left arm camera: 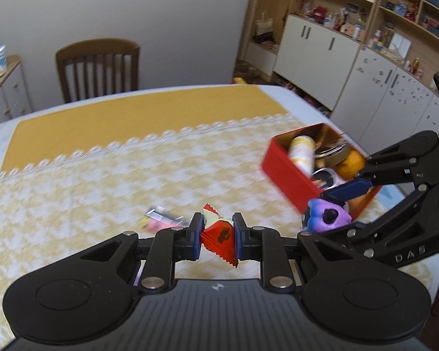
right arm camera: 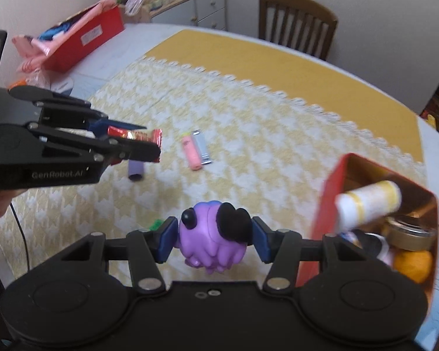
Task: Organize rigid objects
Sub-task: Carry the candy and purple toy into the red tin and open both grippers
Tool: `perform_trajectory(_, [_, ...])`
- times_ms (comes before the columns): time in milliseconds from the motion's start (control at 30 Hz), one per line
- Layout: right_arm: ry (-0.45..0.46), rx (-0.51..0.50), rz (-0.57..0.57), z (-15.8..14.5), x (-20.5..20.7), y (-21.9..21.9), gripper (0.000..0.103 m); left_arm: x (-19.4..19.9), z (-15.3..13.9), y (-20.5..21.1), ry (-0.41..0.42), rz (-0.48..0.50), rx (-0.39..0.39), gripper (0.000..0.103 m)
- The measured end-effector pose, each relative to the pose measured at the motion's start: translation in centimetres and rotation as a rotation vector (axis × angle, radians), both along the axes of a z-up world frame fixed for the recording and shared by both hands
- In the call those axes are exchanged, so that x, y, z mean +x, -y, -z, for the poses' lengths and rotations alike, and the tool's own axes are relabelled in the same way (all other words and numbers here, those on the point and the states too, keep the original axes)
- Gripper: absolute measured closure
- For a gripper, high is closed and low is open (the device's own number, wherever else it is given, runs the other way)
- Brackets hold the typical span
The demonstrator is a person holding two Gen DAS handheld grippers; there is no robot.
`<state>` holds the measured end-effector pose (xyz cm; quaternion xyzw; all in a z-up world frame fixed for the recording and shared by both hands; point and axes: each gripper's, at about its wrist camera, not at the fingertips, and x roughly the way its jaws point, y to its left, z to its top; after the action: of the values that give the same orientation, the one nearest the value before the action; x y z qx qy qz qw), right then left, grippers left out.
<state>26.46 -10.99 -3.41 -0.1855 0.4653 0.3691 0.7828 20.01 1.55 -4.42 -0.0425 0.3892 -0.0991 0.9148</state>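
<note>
On the far left of the right wrist view, the left gripper (right arm camera: pixel 149 143) is clamped tight on a red wrapper (right arm camera: pixel 134 134), held above the tablecloth (right arm camera: pixel 248 111). In its own view the wrapper (left arm camera: pixel 219 237) sits pinched between the blue pads (left arm camera: pixel 197 234). Below and beyond it, on the cloth, lie a purple tube (right arm camera: pixel 136 171), then a pink tube (right arm camera: pixel 191 153) with a silver packet (right arm camera: pixel 202 147) touching it. Further right, the right gripper (right arm camera: pixel 215 237) holds a purple toy (right arm camera: pixel 210 242) between half-spread jaws, both pads pressing its sides, off the table. Just right of the toy stands the red tin (right arm camera: pixel 327 201), open and tilted in view, holding a white bottle (right arm camera: pixel 368 201), a round tin (right arm camera: pixel 409 234) and an orange ball (right arm camera: pixel 412 260).
</note>
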Motion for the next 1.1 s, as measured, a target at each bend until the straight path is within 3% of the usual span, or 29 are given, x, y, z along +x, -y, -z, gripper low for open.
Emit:
perform_trajectory(167, [0.035, 0.006, 0.038, -1.7, 1.1, 4.0, 0.05, 1.5, -1.5, 3.8, 0.019, 0.055, -0.017, 0.083])
perform_trajectory(467, [0.05, -0.009, 0.139, -1.4, 3.8, 10.7, 0.05, 5.4, -2.6, 11.3, 0.023, 0.147, -0.012, 0.083])
perform_trajectory(800, [0.023, -0.02, 0.222, 0.8, 6.0, 15.5, 0.05, 10.1, -0.1, 17.4, -0.035, 0.178, 0.017, 0.083])
perform_trajectory(1100, [0.018, -0.047, 0.213, 2.2, 6.9, 15.7, 0.053, 12.4, 3.3, 20.2, -0.102, 0.175, 0.043, 0.083])
